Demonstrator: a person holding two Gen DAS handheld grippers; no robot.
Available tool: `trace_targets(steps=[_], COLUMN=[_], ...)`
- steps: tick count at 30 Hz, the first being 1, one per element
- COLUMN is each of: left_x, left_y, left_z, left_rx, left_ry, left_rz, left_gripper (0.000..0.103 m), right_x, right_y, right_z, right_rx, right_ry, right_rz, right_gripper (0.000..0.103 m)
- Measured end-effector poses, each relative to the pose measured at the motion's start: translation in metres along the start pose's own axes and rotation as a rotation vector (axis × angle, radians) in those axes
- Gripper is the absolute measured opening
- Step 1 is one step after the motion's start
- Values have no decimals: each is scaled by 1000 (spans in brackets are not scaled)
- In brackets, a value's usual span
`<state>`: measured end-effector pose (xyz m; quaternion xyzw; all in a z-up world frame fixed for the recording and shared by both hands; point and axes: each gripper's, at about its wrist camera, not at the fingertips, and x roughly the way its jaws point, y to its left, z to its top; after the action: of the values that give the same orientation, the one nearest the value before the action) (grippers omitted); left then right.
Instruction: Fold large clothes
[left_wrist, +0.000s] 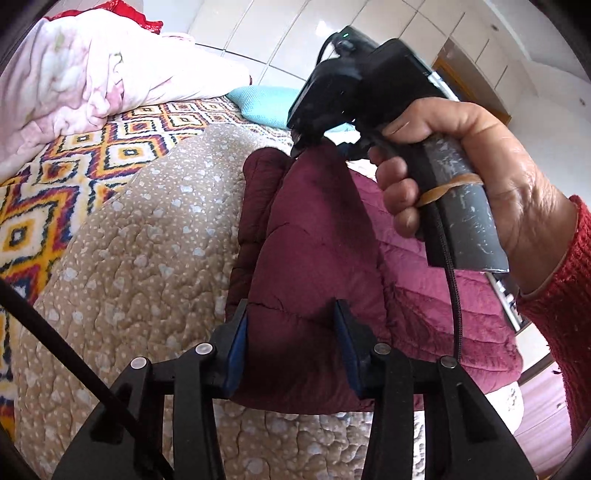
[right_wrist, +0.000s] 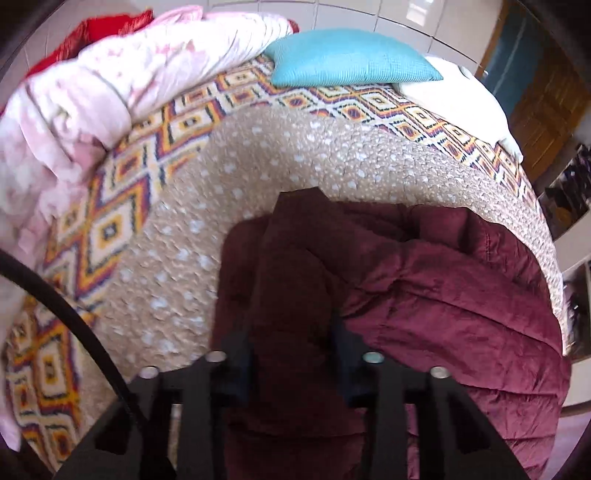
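Note:
A maroon quilted puffer jacket (left_wrist: 317, 236) lies on a beige dotted quilt (left_wrist: 147, 229) on the bed. My left gripper (left_wrist: 291, 328) is shut on a fold of the jacket's near edge, with fabric bulging between its blue pads. In the left wrist view my right gripper (left_wrist: 299, 146), held by a hand in a red sleeve, pinches the jacket's far edge and lifts it. In the right wrist view my right gripper (right_wrist: 295, 332) is shut on a dark fold of the jacket (right_wrist: 443, 295), which spreads to the right.
A diamond-patterned blanket (right_wrist: 110, 206) lies under the quilt (right_wrist: 288, 158). A pink duvet (right_wrist: 110, 74) is heaped at the far left, a turquoise pillow (right_wrist: 347, 59) at the head. A wooden door (right_wrist: 546, 107) and the bed's right edge are at the right.

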<state>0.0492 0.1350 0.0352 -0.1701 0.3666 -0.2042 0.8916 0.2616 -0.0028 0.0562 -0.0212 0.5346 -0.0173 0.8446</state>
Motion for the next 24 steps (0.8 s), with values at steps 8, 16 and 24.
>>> trace_targets(steps=[8,16,24], left_x=[-2,13,14], left_y=[13,20,18], left_z=[4,5,4], left_rx=[-35,-61,-66], left_ry=[-8,40,37], left_rz=[42,54,70], left_gripper=[36,37,40], right_x=[-12,49,-51], right_y=[39,57,-25], right_z=[17,13,3], right_rx=[-80,-163,-65], right_ry=[-127,-110,-249], right_rz=[57,15,204], right_gripper=[29,45,67])
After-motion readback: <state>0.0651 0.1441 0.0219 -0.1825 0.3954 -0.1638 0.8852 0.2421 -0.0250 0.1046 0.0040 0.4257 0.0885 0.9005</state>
